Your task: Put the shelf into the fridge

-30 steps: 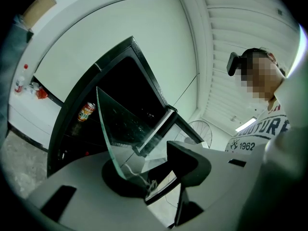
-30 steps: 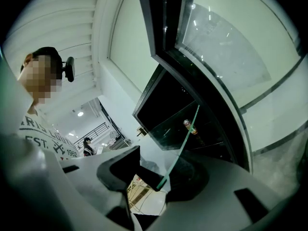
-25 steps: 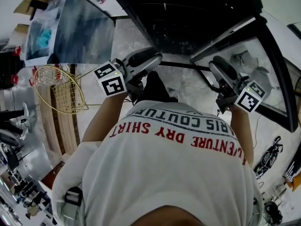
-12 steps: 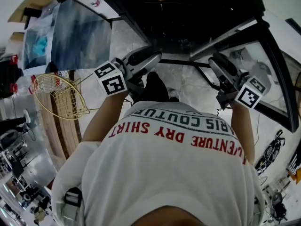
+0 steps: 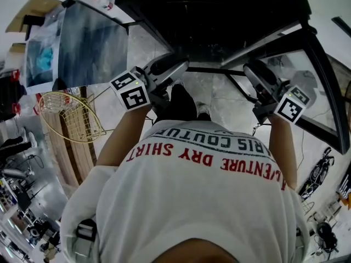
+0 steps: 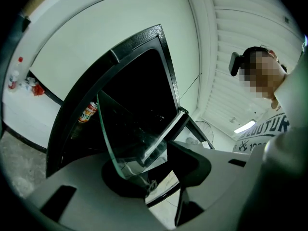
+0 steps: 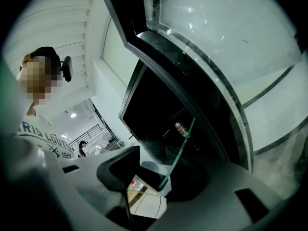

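The glass shelf (image 5: 214, 72) hangs level in front of the open black fridge (image 5: 219, 15), carried between both grippers. My left gripper (image 5: 178, 70) is shut on its left corner, and the pane (image 6: 134, 134) sits between the grey jaws of the left gripper (image 6: 144, 177). My right gripper (image 5: 253, 74) is shut on the right side; there the shelf's green edge (image 7: 182, 146) runs out from the right gripper (image 7: 161, 179) toward the dark fridge interior (image 7: 154, 114). A drink can (image 6: 87, 113) stands inside the fridge.
An open glass fridge door (image 5: 307, 75) slants on the right. A grey panel (image 5: 93, 43) stands on the left, with a gold wire basket (image 5: 71, 116) and wooden slats (image 5: 77, 152) below it. The person's white shirt (image 5: 197, 201) fills the lower head view.
The head view has drifted slightly. Both grippers keep their hold on the shelf in nearly the same place before the fridge.
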